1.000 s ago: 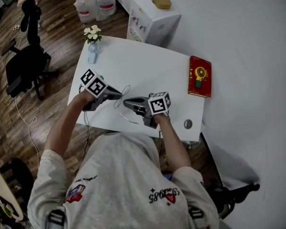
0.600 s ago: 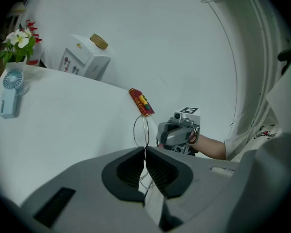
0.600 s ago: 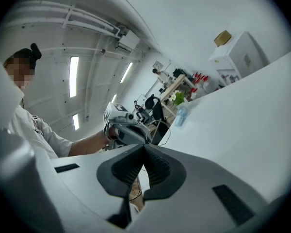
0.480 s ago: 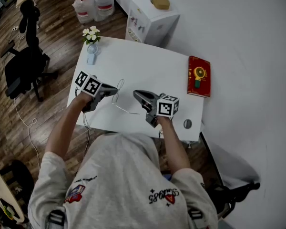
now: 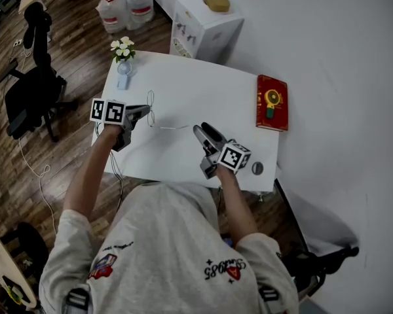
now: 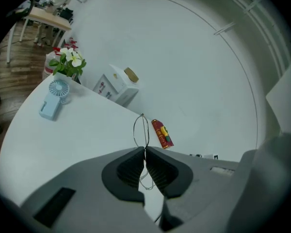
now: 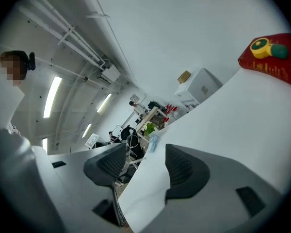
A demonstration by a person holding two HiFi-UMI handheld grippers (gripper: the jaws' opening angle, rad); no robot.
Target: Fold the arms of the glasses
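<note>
The glasses are thin wire ones, held over the left part of the white table. My left gripper is shut on their frame. One arm trails out to the right. In the left gripper view a lens ring stands upright just beyond the closed left gripper. My right gripper is off to the right of the arm's tip, apart from it. Its jaws have just been opening, and in the right gripper view nothing lies in the right gripper.
A red book lies at the table's right edge. A small blue fan and flowers stand at the far left corner. A round grey disc is near the front right corner. A white box stands beyond the table, an office chair at left.
My left gripper has carried the glasses to the left and turned them. My right gripper has let go, opened and drawn back to the right.
</note>
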